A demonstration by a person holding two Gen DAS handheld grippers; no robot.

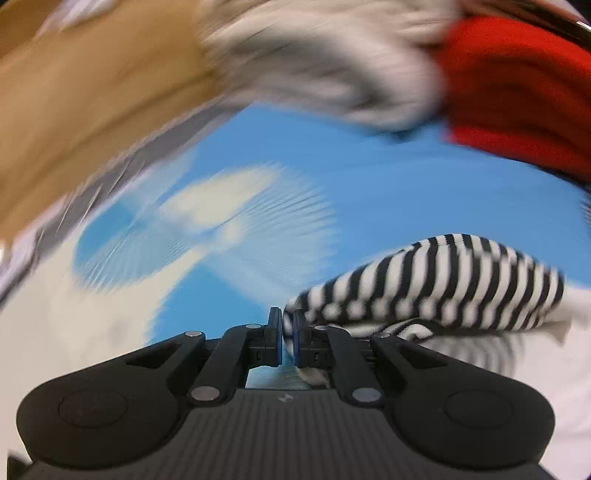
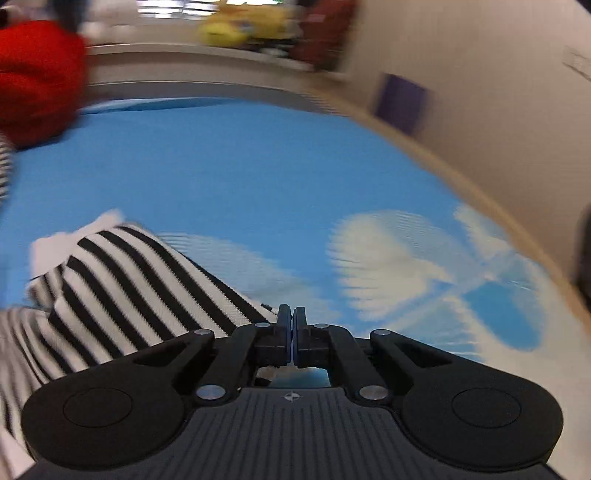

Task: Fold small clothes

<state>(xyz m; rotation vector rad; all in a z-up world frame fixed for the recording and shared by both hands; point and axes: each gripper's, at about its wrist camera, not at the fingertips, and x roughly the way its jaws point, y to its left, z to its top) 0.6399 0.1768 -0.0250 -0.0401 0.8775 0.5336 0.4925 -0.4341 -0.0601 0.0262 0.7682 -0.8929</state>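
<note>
In the left wrist view, the left hand-held gripper (image 1: 287,325) has its jaws drawn nearly together, and a thin edge of the striped garment (image 1: 443,280) appears to be pinched between the blue-edged pads, though blur makes the contact hard to judge. The black-and-white striped garment bunches up just right of the fingers and lies on a blue cloth with white cloud shapes (image 1: 258,166). Beyond it, at the upper right, sits a red garment (image 1: 517,92), and touching its left side is a grey-white fuzzy item (image 1: 325,62); a tan surface (image 1: 92,92) fills the upper left, all heavily smeared by motion. In the right wrist view, the right hand-held gripper (image 2: 291,325) is closed tight, the pads meeting with no clear gap; the striped garment (image 2: 147,288) reaches right up to the left finger, and whether fabric is caught between the pads I cannot tell. The garment spreads to the lower left over the blue cloud-print cloth (image 2: 258,166). The red garment (image 2: 37,74) lies at the far upper left, and blurred yellow objects (image 2: 240,26) sit on a ledge beyond the cloth's far edge.
</note>
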